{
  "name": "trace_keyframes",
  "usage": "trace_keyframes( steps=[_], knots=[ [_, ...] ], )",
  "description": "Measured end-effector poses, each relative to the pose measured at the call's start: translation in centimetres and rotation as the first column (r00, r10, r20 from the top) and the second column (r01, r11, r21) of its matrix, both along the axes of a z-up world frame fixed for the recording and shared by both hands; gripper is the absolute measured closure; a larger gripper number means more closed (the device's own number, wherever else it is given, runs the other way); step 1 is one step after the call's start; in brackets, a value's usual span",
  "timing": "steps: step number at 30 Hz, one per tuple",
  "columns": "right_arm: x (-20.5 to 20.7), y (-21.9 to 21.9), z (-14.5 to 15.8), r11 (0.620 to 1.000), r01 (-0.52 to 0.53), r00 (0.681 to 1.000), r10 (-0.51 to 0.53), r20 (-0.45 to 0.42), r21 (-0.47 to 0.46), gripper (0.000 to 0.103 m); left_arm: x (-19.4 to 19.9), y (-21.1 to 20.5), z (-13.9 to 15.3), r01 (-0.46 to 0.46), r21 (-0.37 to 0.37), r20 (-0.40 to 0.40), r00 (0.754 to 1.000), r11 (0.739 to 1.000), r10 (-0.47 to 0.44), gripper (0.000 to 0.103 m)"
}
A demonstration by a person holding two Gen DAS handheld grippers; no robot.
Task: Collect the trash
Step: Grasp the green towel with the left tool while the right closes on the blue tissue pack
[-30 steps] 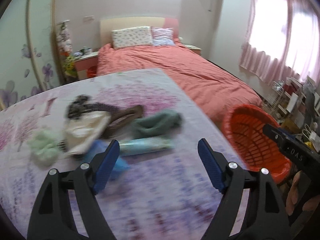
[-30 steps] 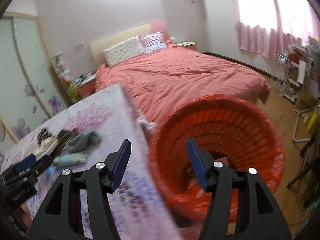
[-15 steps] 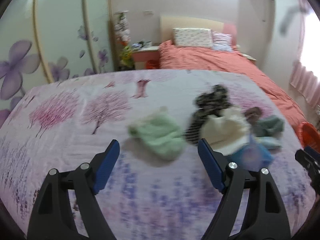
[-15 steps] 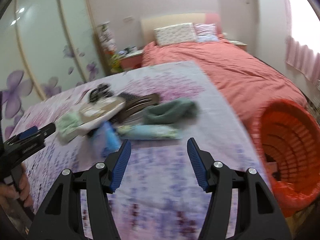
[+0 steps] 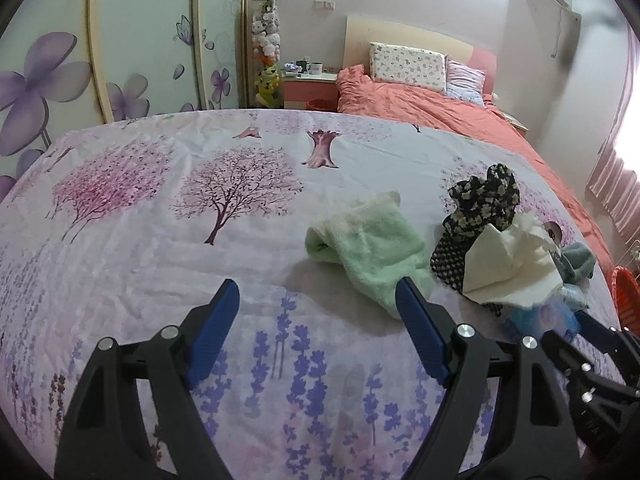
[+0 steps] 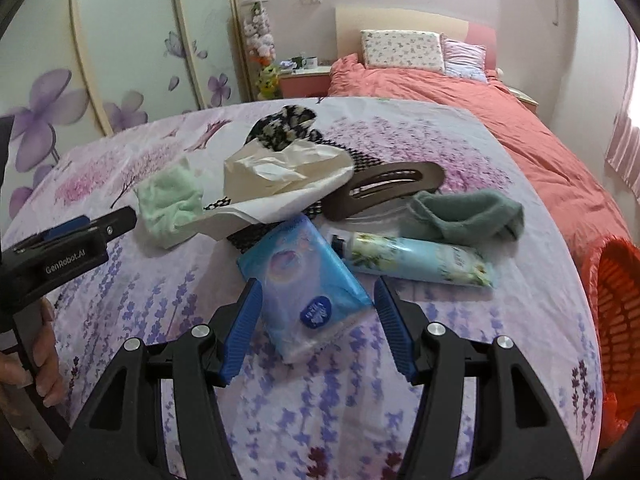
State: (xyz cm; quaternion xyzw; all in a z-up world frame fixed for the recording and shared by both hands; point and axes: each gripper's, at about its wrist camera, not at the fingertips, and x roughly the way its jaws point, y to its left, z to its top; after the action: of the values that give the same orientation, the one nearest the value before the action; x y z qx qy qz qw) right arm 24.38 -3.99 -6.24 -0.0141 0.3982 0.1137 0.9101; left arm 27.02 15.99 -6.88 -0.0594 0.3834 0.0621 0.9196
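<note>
My right gripper (image 6: 318, 298) is open, its blue pads on either side of the near end of a blue tissue pack (image 6: 302, 274) on the floral cloth. Behind the pack lie a crumpled white paper (image 6: 280, 184), a light blue tube (image 6: 416, 262), a brown hair clip (image 6: 384, 190), a grey-green sock (image 6: 468, 214), a pale green cloth (image 6: 170, 200) and a black flowered fabric (image 6: 282, 124). My left gripper (image 5: 316, 306) is open and empty, just short of the pale green cloth (image 5: 368, 250). The white paper (image 5: 508, 264) lies to its right.
An orange basket (image 6: 616, 320) stands off the table's right edge. A bed with a coral cover (image 6: 500, 108) lies behind. A wardrobe with purple flowers (image 5: 60, 64) fills the left. The cloth's left half (image 5: 140, 220) holds nothing.
The right gripper swung from the orange basket back over the table and came down around the blue tissue pack. The left gripper turned left, now facing the pale green cloth.
</note>
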Motion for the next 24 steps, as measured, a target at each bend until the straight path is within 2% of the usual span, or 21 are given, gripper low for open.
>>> trace_keyframes(
  steps=[12, 16, 21, 24],
  knots=[
    [0.7, 1.6, -0.7, 0.997, -0.044, 0.998, 0.042, -0.041, -0.059, 0.038, 3.0, -1.7, -1.1, 0.033, -0.023, -0.048, 0.998, 0.999, -0.034, 0.024],
    [1.0, 1.0, -1.0, 0.998, -0.050, 0.997, 0.047, -0.069, -0.044, 0.038, 4.2, -2.1, -1.6, 0.030, -0.029, -0.067, 0.997, 0.999, -0.032, 0.024],
    [1.1, 0.7, -1.1, 0.999, -0.048, 0.996, 0.045, -0.083, -0.025, 0.038, 5.4, -2.4, -2.0, 0.033, -0.045, -0.098, 0.995, 0.998, -0.037, 0.040],
    [1.0, 1.0, -1.2, 0.998, -0.049, 0.996, 0.046, -0.083, -0.041, 0.038, 5.8, -2.4, -2.0, 0.031, -0.043, -0.097, 0.995, 0.999, -0.035, 0.043]
  ],
)
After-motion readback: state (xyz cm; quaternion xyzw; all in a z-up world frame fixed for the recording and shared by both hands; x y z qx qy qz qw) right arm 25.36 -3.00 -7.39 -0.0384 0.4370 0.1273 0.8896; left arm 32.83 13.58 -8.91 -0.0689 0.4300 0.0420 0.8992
